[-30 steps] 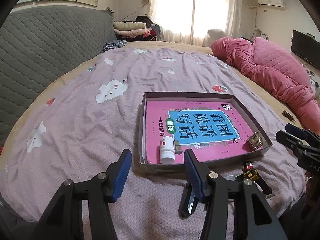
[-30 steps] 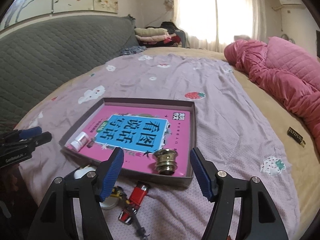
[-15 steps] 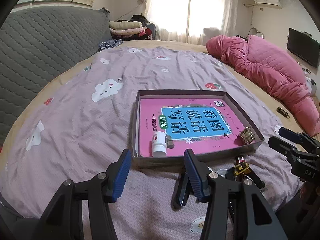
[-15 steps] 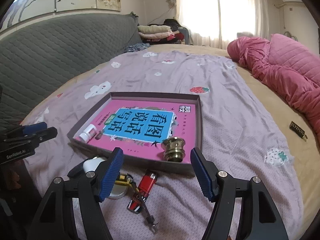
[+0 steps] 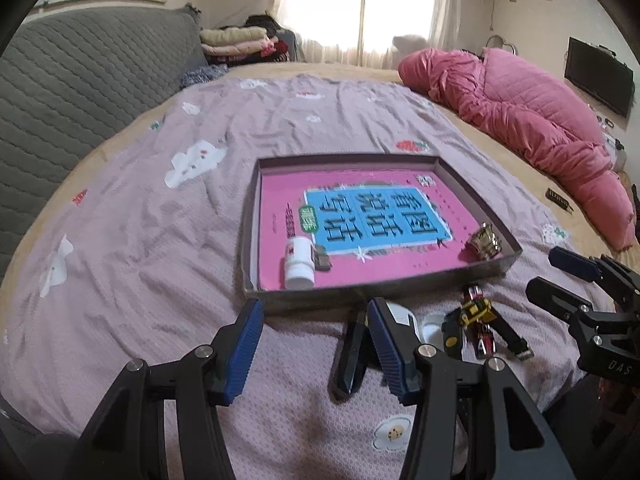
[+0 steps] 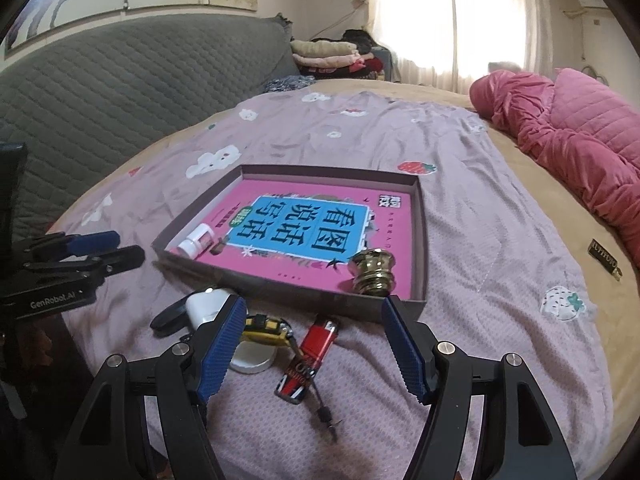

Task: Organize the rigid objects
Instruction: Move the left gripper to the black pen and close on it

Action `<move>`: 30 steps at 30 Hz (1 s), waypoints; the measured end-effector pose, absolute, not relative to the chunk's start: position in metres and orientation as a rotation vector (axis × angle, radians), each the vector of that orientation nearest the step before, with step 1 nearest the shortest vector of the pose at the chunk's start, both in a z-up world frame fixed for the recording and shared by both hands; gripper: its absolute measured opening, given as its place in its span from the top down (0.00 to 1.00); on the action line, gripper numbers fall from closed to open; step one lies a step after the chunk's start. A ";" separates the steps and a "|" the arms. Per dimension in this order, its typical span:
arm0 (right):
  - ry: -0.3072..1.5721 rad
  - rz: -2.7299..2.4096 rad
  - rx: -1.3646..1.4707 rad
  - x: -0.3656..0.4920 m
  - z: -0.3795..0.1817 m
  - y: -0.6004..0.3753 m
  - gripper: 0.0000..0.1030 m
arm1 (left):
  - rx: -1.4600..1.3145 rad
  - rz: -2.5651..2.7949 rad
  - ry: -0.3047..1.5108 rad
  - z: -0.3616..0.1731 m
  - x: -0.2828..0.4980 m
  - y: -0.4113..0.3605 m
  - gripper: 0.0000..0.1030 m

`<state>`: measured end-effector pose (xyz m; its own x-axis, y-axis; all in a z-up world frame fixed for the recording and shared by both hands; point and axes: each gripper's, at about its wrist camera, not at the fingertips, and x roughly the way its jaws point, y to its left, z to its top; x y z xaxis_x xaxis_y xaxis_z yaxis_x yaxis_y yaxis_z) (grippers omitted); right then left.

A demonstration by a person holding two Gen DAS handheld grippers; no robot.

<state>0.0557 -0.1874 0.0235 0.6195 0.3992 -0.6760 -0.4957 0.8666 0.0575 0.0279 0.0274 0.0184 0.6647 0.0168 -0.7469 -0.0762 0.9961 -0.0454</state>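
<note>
A shallow grey box [image 6: 420,216] lies on the lilac bedspread [image 6: 460,152], lined with a pink and blue book [image 6: 308,228]. Inside, a brass knob [image 6: 372,272] stands at its near right corner and a white bottle [image 6: 196,242] lies at near left. A red lighter [image 6: 316,340] lies just outside its near wall. Both the left gripper [image 5: 316,346] and right gripper [image 6: 312,352] hover with jaws spread, empty.

A home bedroom: bed [image 5: 160,240], pink quilt [image 5: 520,120], curtained window [image 5: 360,8].
</note>
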 end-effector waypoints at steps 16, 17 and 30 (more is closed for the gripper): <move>0.761 0.546 -0.169 0.053 0.018 -0.179 0.30 | -0.068 0.004 0.946 -0.002 0.026 0.019 0.48; 0.763 0.546 -0.169 0.053 0.018 -0.179 0.30 | -0.065 0.003 0.951 -0.003 0.026 0.018 0.48; 0.780 0.556 -0.168 0.053 0.014 -0.176 0.30 | -0.027 -0.015 1.022 -0.022 0.028 0.011 0.48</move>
